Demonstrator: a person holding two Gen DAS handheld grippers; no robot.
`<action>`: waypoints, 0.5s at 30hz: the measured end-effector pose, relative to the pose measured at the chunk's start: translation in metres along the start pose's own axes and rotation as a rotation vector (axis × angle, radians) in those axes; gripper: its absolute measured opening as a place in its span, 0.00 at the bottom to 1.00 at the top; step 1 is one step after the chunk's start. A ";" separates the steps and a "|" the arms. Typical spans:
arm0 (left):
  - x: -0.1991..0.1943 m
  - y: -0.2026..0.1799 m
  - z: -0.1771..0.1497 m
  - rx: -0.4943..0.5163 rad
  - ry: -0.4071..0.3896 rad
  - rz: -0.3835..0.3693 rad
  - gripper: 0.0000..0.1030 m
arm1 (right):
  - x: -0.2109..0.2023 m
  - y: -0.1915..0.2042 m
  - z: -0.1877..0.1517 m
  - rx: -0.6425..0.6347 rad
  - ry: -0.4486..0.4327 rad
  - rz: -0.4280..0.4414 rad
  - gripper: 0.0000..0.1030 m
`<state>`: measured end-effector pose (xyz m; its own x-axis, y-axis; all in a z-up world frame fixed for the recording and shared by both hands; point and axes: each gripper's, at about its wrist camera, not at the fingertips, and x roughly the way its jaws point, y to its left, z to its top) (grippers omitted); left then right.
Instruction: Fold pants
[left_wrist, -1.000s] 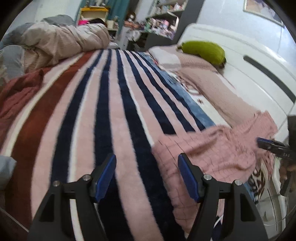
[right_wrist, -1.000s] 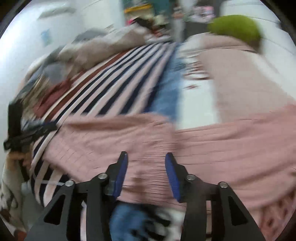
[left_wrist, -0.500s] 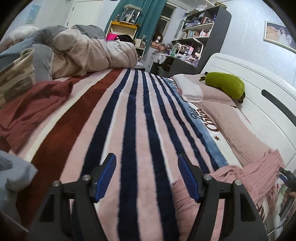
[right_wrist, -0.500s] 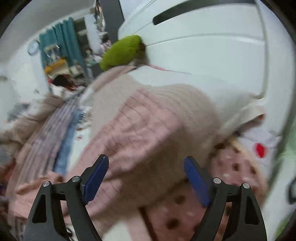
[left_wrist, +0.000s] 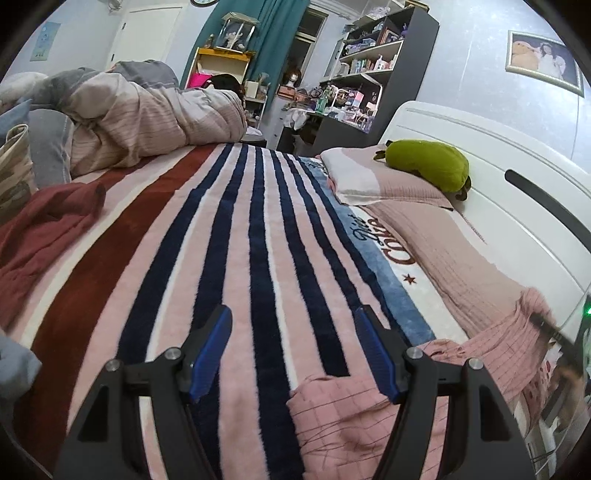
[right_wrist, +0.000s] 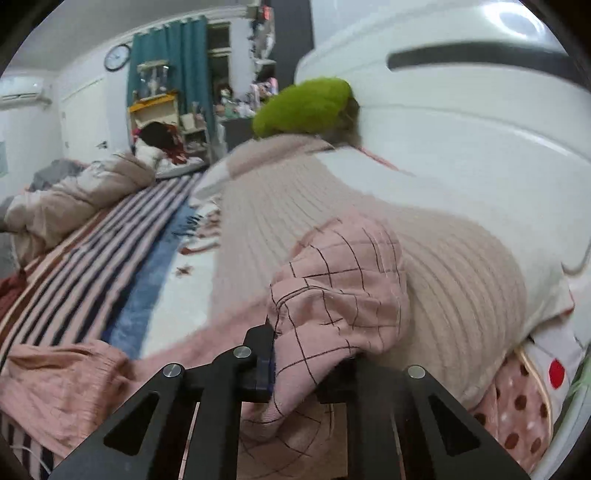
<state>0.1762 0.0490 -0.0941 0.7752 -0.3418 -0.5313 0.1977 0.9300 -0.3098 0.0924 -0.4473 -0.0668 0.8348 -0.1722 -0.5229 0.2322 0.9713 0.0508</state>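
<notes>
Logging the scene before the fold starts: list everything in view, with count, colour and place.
pink checked fabric pants: one, pink with dark grid, near bed edge, bunched in the right claw
striped plush blanket: one, pink, navy, rust, covering the bed
green plush toy: one, green, on the pillow by the headboard
ribbed pink pillow: one, dusty pink, along the headboard
white headboard: one, white, right of bed
rumpled beige duvet: one, beige and grey, far end
dark red cloth: one, left side
dark shelf unit: one, cluttered, background
left claw: open, over the blanket
right claw: closing on the pants
</notes>
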 end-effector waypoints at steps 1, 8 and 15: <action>0.000 0.002 0.000 -0.003 0.004 0.001 0.63 | -0.005 0.008 0.005 -0.003 -0.012 0.025 0.08; -0.015 0.014 0.002 -0.029 -0.007 -0.014 0.63 | -0.028 0.101 0.039 -0.128 -0.045 0.225 0.08; -0.033 0.018 0.004 -0.018 -0.026 -0.042 0.63 | -0.030 0.210 0.042 -0.240 -0.011 0.420 0.08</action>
<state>0.1564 0.0780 -0.0792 0.7817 -0.3769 -0.4969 0.2199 0.9122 -0.3459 0.1374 -0.2448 -0.0047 0.8374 0.2425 -0.4899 -0.2467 0.9674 0.0572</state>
